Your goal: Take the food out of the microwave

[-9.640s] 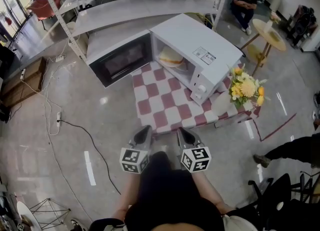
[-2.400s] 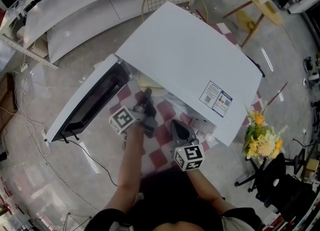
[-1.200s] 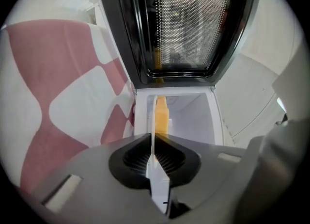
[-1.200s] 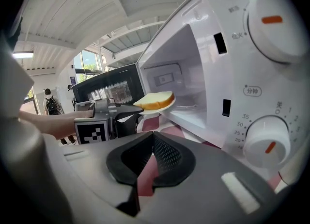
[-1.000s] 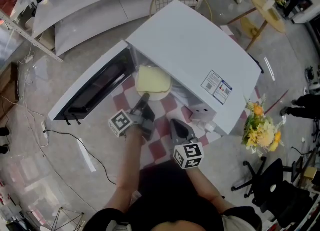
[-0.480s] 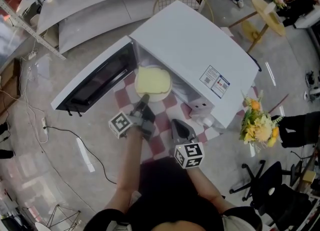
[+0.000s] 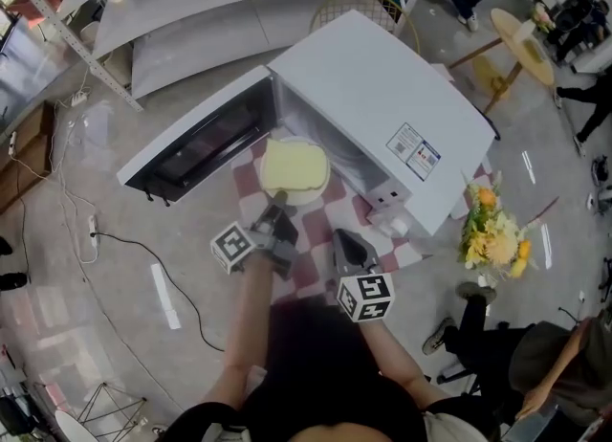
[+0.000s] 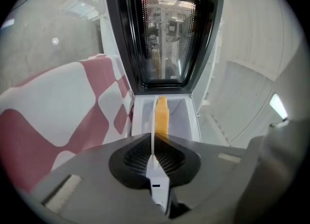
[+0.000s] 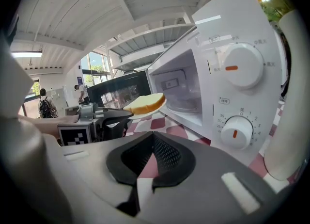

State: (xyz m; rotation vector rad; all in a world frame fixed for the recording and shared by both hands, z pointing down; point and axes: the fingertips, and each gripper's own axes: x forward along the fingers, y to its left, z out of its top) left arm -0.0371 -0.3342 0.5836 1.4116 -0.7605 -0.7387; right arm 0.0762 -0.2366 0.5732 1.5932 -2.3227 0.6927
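Bright even daylight, glare on the glossy floor (image 7: 67, 325), fisheye-bent edges with black corners, right claw (image 9: 153, 138) softly blurred.

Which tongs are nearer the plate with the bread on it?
Left. The left tongs are shut on the near rim of the plate. The right tongs are apart from it, over the checkered cloth, nearer the person.

Left gripper (image 7: 277, 205), arm outstretched, pinches the plate (image 7: 312, 193) rim; right gripper (image 7: 347, 238) hangs back, jaws together.
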